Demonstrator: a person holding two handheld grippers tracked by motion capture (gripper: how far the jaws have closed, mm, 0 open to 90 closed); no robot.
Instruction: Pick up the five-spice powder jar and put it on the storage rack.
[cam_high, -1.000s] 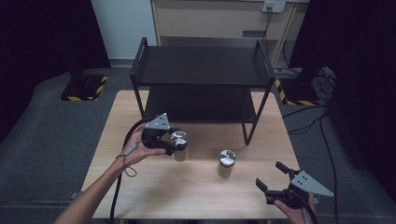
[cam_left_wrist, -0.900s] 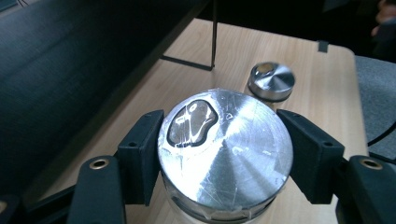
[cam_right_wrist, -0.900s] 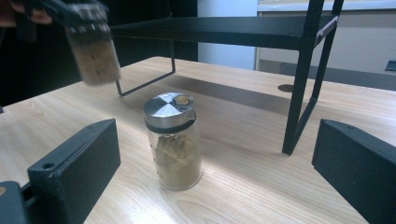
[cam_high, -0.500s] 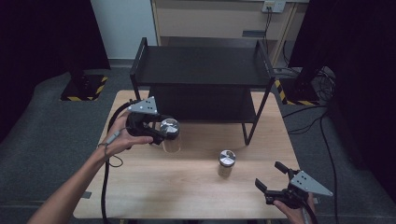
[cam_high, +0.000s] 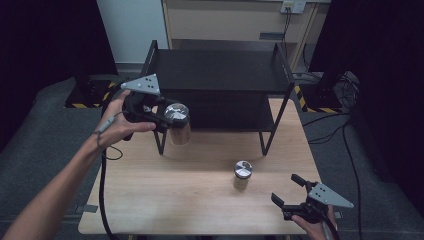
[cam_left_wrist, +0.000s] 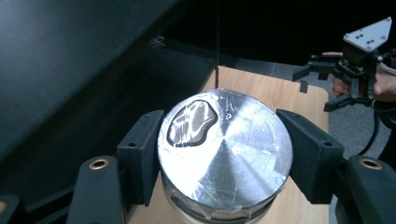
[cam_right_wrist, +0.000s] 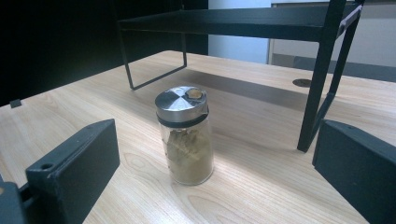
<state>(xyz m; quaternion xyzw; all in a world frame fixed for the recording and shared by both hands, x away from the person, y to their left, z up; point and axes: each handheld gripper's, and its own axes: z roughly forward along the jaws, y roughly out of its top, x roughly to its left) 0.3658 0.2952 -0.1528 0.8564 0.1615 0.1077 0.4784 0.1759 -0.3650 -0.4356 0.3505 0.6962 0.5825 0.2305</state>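
Left gripper (cam_high: 167, 117), jaws clamped on the sides of a glass spice jar (cam_high: 177, 123) with a brushed metal lid, holds it clear of the wooden table (cam_high: 200, 200), at the near left corner of the black two-tier rack (cam_high: 215, 75). Right gripper (cam_high: 289, 195), jaws spread with nothing between them, sits at the table's near right edge. A second spice jar (cam_right_wrist: 186, 135), holding a tan, dried seasoning, stands upright on the table, near the right gripper on its left.

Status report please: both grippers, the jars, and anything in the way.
Left gripper shut on lifted jar. Right gripper open, empty, second jar ahead on table. Black rack close beside lifted jar.
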